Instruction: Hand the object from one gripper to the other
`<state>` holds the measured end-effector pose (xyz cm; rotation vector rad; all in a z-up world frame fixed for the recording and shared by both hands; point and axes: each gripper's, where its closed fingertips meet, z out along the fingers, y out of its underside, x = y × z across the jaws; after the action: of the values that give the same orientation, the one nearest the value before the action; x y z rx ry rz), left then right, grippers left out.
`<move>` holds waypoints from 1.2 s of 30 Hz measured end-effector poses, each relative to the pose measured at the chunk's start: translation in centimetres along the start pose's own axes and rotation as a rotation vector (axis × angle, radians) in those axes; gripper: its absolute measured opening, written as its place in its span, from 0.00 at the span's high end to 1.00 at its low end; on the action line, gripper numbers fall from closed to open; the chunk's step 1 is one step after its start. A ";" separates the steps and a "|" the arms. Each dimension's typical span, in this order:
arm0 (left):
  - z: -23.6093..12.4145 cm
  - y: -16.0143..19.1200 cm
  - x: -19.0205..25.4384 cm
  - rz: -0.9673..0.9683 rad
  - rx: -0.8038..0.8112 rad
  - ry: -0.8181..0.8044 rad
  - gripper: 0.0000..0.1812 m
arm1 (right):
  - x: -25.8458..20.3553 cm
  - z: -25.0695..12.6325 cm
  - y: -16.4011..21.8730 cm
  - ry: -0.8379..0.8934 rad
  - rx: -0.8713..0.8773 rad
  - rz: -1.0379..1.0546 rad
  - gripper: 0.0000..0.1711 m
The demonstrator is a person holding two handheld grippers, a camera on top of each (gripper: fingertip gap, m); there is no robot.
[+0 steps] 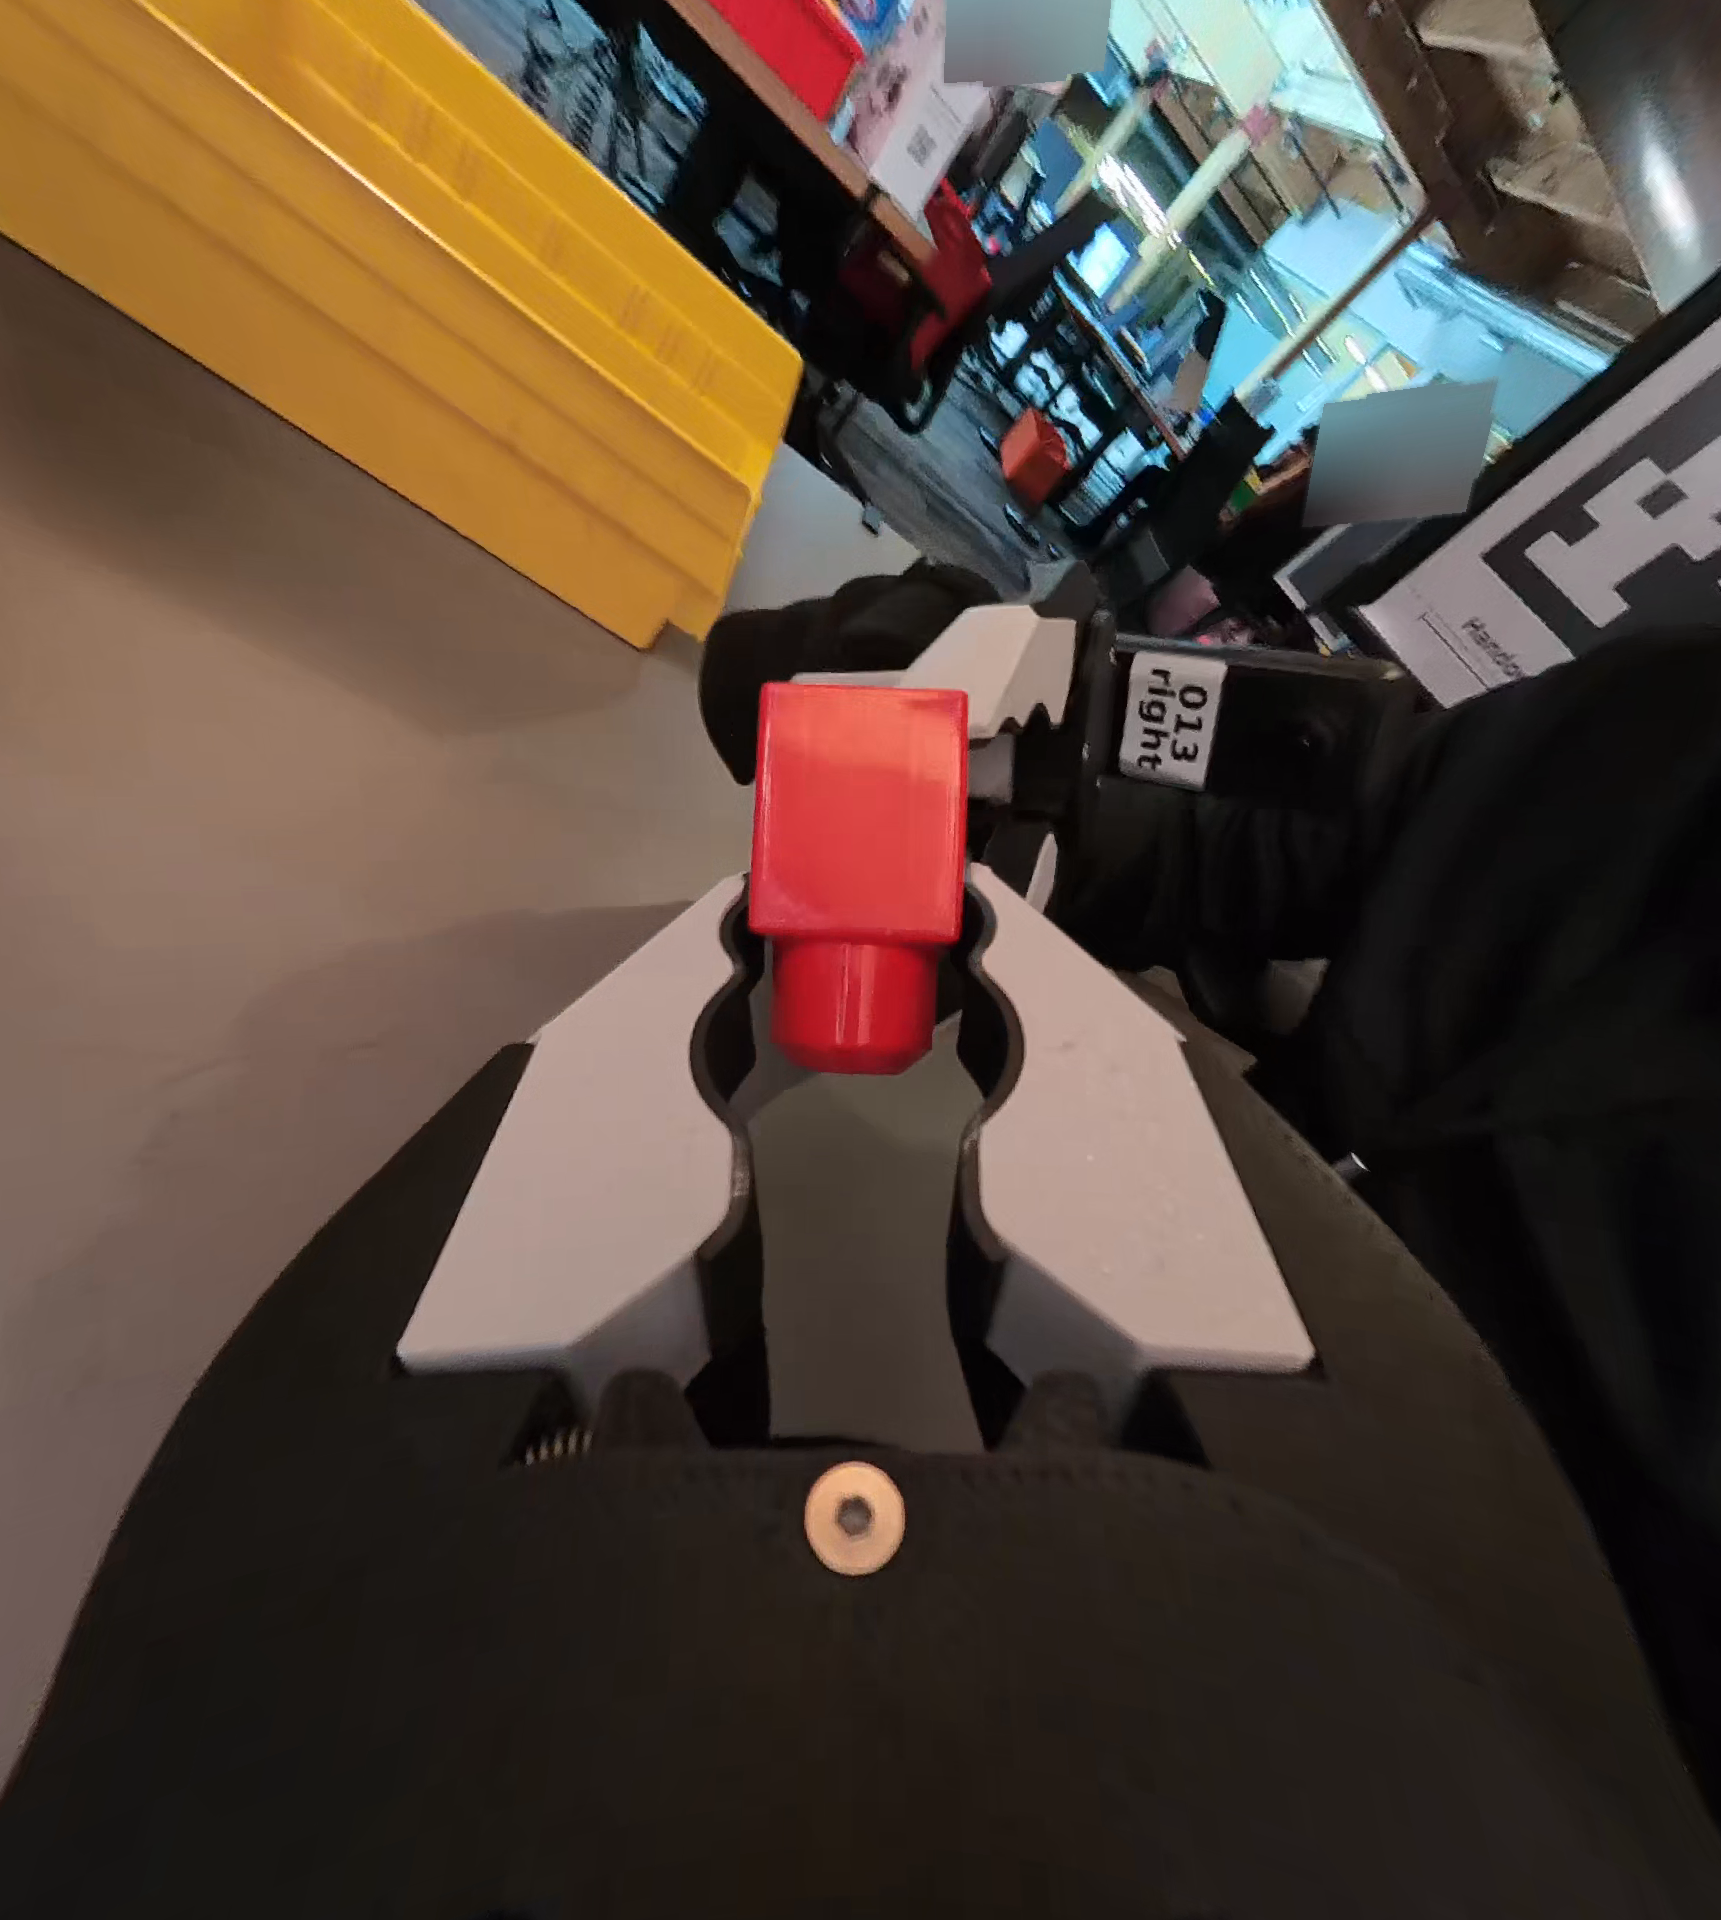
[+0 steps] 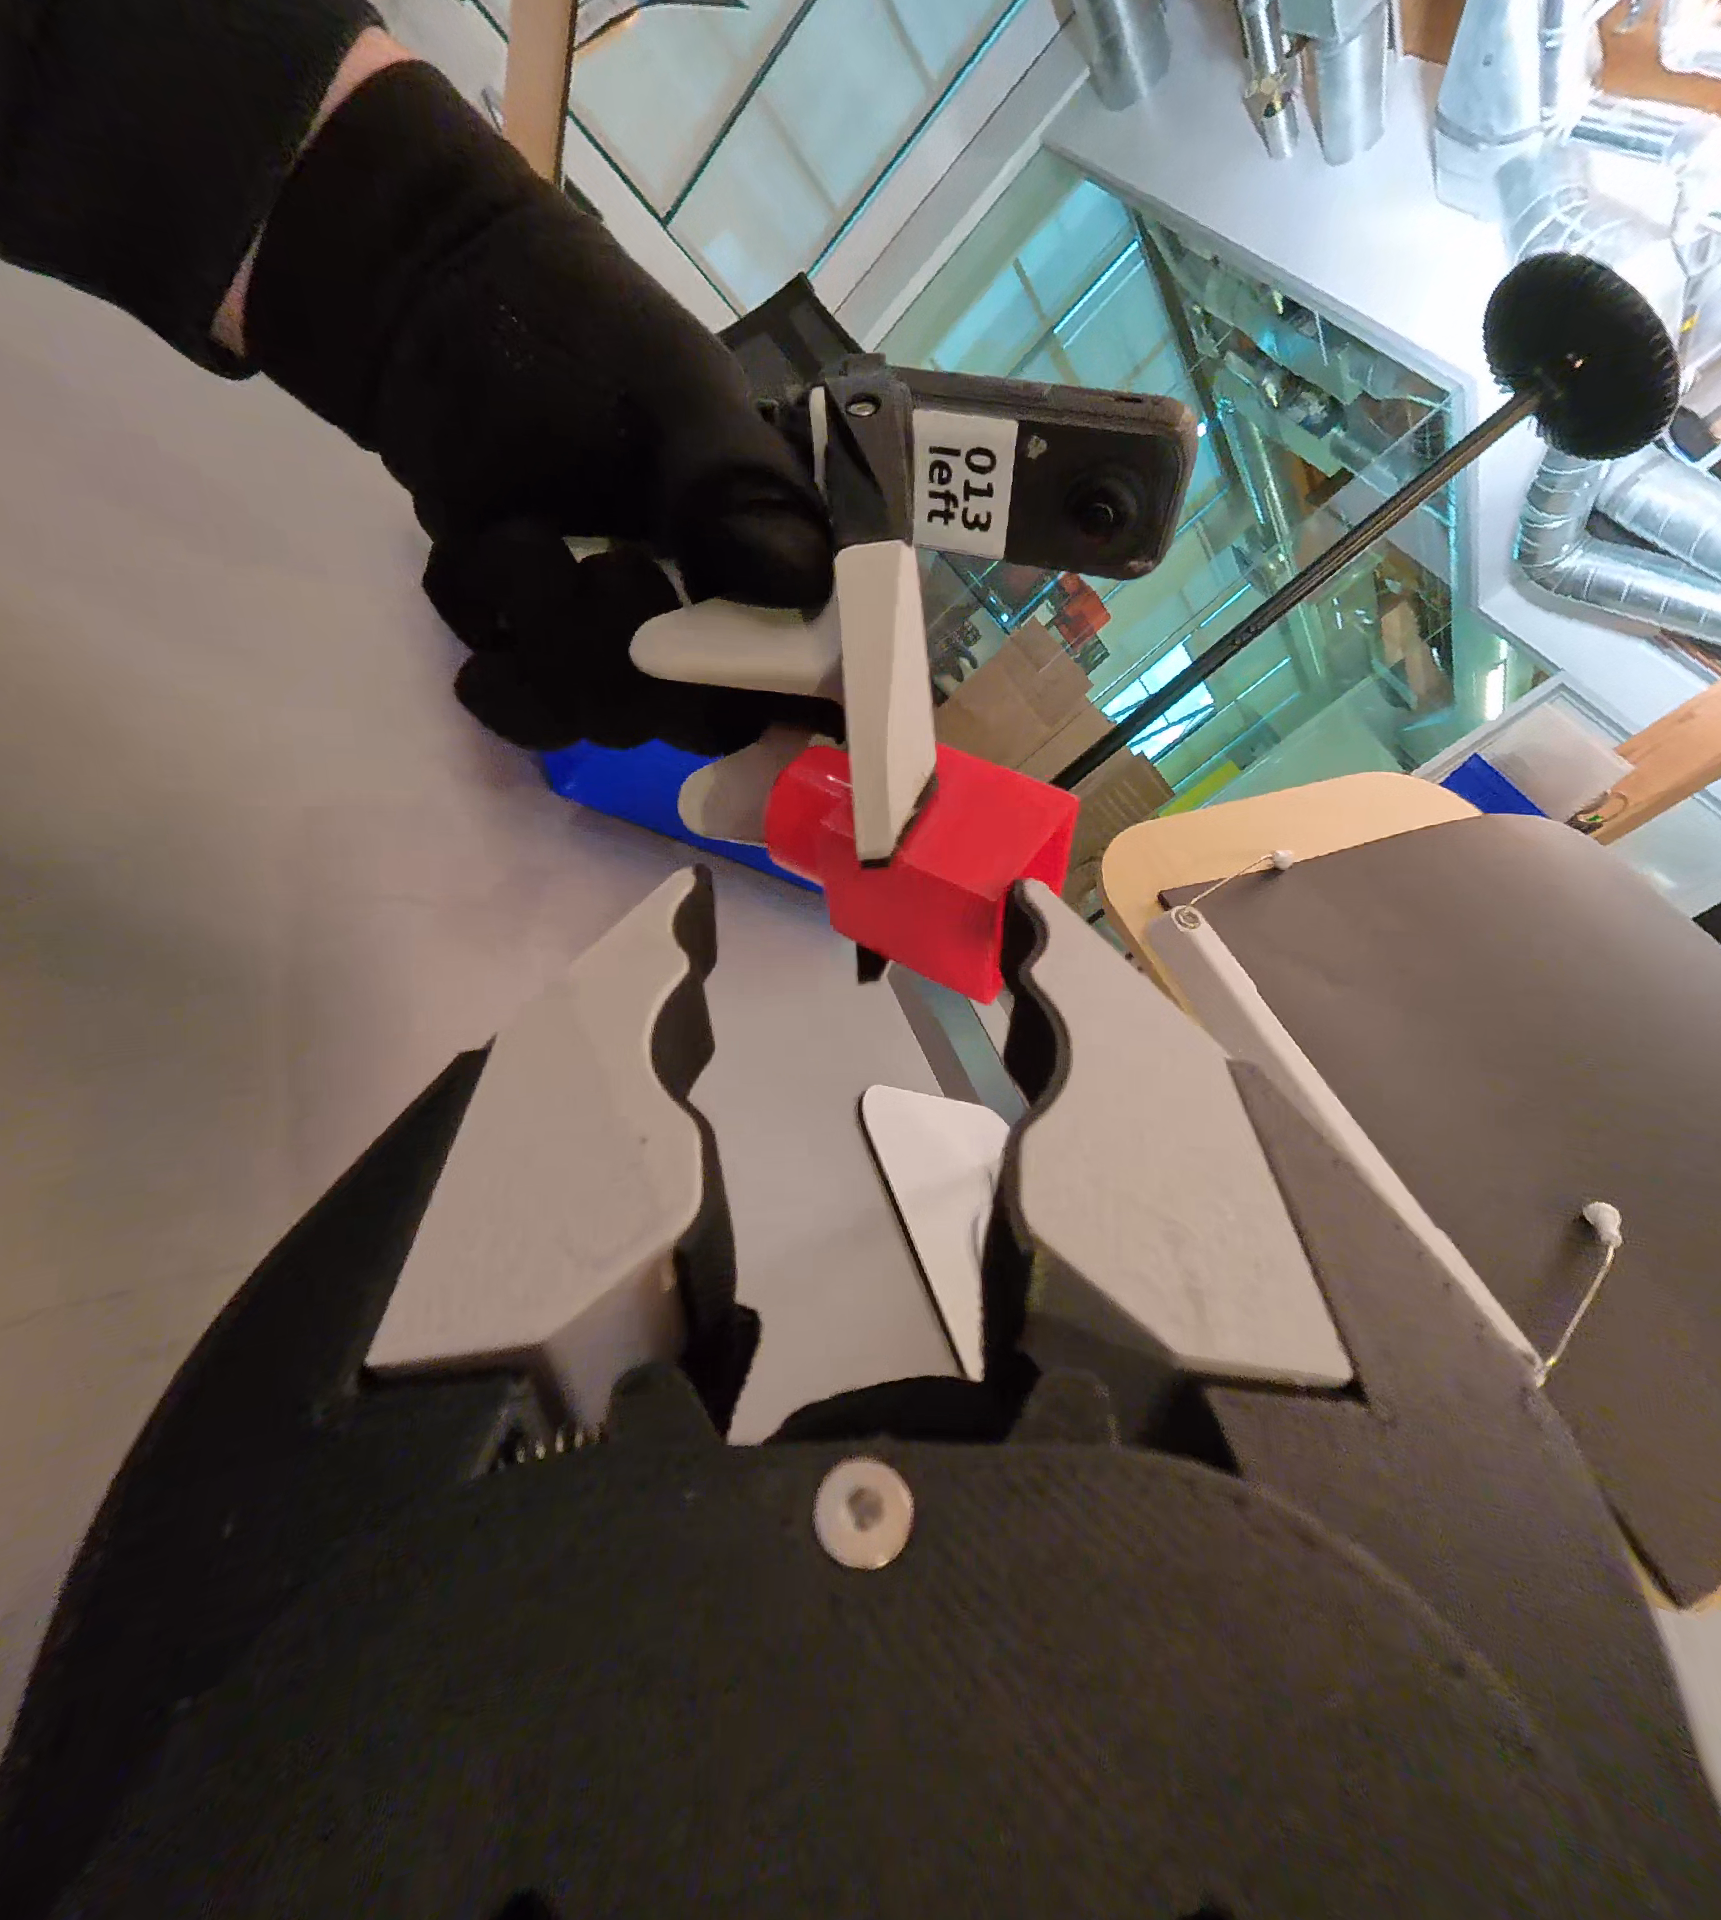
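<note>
The object is a red plastic block with a round stub. My left gripper is shut on it at the neck where the stub meets the block, and holds it above the grey table. In the right wrist view the red block sits just past my right gripper, close against its right fingertip; the jaws stand wide apart. The left gripper clamps the block from above and below, held by a black-gloved hand. The right gripper shows behind the block in the left wrist view.
Stacked yellow bins stand at the back left of the table. A blue object lies on the table under the left gripper. A white card and a black panel on a wooden board lie to the right. A marker sign stands far right. Both grippers' tips are close together, under 4 cm apart.
</note>
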<state>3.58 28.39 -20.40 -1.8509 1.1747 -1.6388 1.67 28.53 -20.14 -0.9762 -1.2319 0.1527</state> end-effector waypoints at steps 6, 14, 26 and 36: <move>0.3 1.5 0.5 -0.008 -0.118 0.044 0.81 | -0.3 -0.6 -0.2 -0.076 0.022 0.050 0.90; -0.6 2.4 0.6 -0.004 -0.288 0.035 0.81 | -2.5 -0.4 0.2 -0.189 -0.026 0.016 1.00; -2.6 -2.3 -0.7 0.068 0.134 -0.145 0.69 | -0.5 -0.4 0.3 -0.114 0.001 0.161 1.00; -3.3 -4.4 1.1 0.332 0.403 -0.240 0.71 | 4.1 -2.7 -1.1 -0.189 0.401 0.895 1.00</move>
<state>1.87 30.76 -15.64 -1.4607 0.9101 -1.3105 5.05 28.80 -16.46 -1.1055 -0.8002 1.1691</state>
